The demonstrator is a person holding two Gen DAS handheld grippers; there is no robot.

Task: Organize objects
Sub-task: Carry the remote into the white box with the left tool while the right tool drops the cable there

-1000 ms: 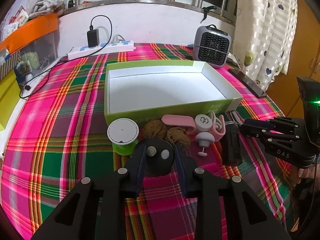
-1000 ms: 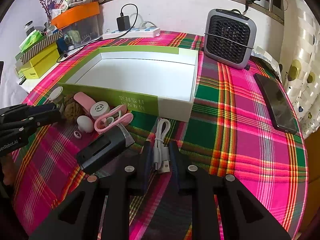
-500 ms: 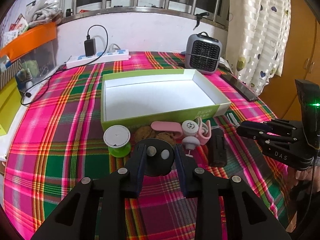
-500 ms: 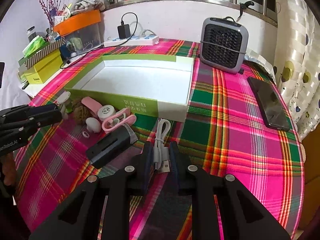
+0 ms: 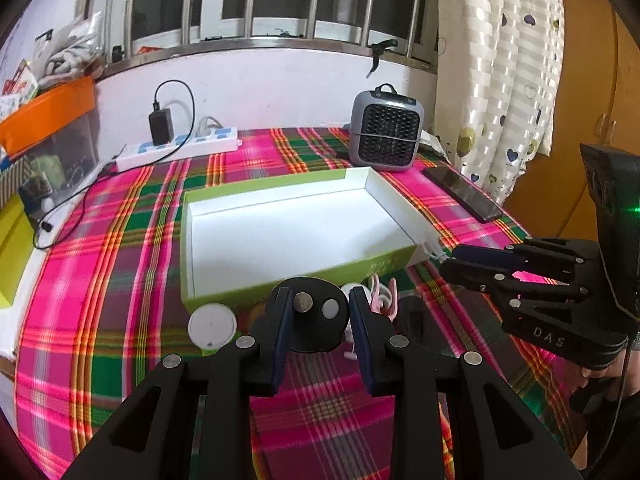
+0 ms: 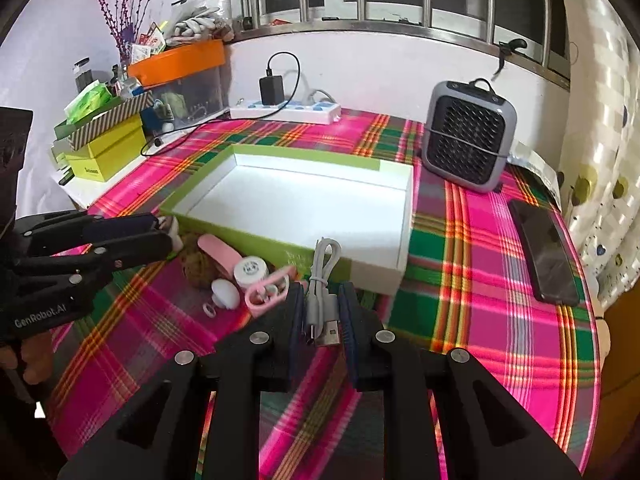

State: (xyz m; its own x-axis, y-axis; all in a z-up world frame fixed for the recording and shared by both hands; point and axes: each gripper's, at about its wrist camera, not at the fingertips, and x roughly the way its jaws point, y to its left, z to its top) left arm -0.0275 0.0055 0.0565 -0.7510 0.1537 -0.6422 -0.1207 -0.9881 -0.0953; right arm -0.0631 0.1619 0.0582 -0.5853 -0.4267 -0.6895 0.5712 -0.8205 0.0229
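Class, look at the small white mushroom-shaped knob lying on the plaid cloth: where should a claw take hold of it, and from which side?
Grip the small white mushroom-shaped knob across its rounded cap, coming from above. It lies low on the plaid cloth, and the pink plastic clip crowds one side, so a sideways approach would probably bump that.

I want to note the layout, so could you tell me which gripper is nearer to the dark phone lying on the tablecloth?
Right. The right gripper, shut on the grey cable, is on the phone's side of the green box; the left gripper is farther away.
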